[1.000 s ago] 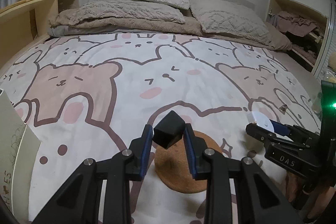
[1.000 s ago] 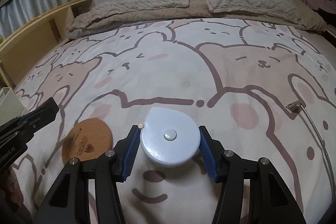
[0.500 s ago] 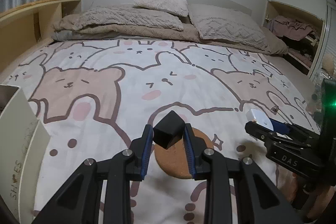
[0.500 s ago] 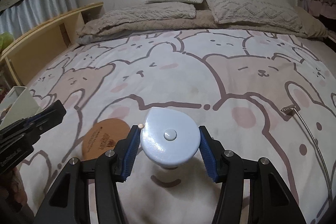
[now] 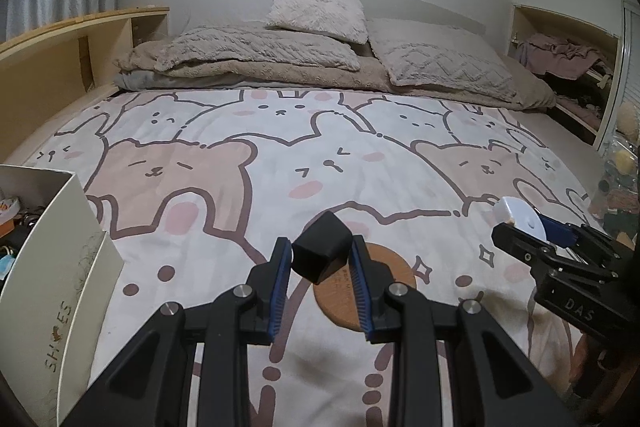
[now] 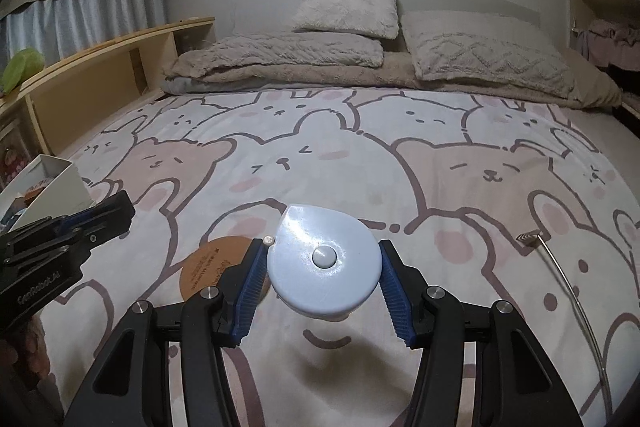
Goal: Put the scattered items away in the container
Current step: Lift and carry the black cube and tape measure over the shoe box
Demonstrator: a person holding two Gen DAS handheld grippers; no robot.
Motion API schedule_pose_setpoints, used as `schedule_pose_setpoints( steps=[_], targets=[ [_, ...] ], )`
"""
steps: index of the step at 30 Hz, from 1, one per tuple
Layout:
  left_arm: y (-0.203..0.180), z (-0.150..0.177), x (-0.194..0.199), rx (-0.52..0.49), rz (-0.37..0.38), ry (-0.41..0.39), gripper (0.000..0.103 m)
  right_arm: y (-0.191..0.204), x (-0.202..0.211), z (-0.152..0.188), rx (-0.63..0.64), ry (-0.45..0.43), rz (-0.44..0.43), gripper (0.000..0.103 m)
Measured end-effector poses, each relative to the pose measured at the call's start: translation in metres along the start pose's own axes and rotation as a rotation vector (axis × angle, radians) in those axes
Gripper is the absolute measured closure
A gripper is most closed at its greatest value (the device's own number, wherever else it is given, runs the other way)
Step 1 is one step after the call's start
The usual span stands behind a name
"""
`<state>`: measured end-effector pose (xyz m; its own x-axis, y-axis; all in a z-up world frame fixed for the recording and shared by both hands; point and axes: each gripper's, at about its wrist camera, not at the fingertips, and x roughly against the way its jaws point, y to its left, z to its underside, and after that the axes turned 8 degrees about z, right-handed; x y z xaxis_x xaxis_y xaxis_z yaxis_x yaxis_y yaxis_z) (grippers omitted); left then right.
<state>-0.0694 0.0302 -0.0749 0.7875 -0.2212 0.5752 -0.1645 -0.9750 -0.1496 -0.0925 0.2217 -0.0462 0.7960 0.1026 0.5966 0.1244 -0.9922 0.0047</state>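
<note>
My left gripper (image 5: 320, 263) is shut on a small black cube (image 5: 322, 251), held above the bed. Below it a round cork coaster (image 5: 352, 297) lies on the printed bedspread. My right gripper (image 6: 322, 267) is shut on a pale blue round tape measure (image 6: 324, 261), lifted off the bedspread; from the left wrist view this tape measure (image 5: 518, 217) shows at the right in that gripper (image 5: 532, 233). The cork coaster (image 6: 204, 267) lies left of the right gripper. A white shoe box (image 5: 52, 247) stands open at the left edge, holding several items, and the box (image 6: 52, 183) also appears at far left.
A thin metal rod with a small head (image 6: 568, 279) lies on the bedspread at the right. Pillows and a folded blanket (image 5: 320, 55) fill the head of the bed. A wooden shelf (image 5: 60, 63) runs along the left side, and a cluttered nook (image 5: 568, 55) is at right.
Both grippers have risen with their objects and drawn back; more of the bed and wall shows. The white shoe box has come further into view at the left.
</note>
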Motion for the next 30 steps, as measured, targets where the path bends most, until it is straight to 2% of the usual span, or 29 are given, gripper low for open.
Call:
schedule_pose_setpoints(
  steps=[30],
  targets=[
    [-0.003, 0.014, 0.035, 0.001, 0.0, -0.015, 0.074, 0.012, 0.031, 0.018, -0.001, 0.0, 0.013, 0.047]
  ],
)
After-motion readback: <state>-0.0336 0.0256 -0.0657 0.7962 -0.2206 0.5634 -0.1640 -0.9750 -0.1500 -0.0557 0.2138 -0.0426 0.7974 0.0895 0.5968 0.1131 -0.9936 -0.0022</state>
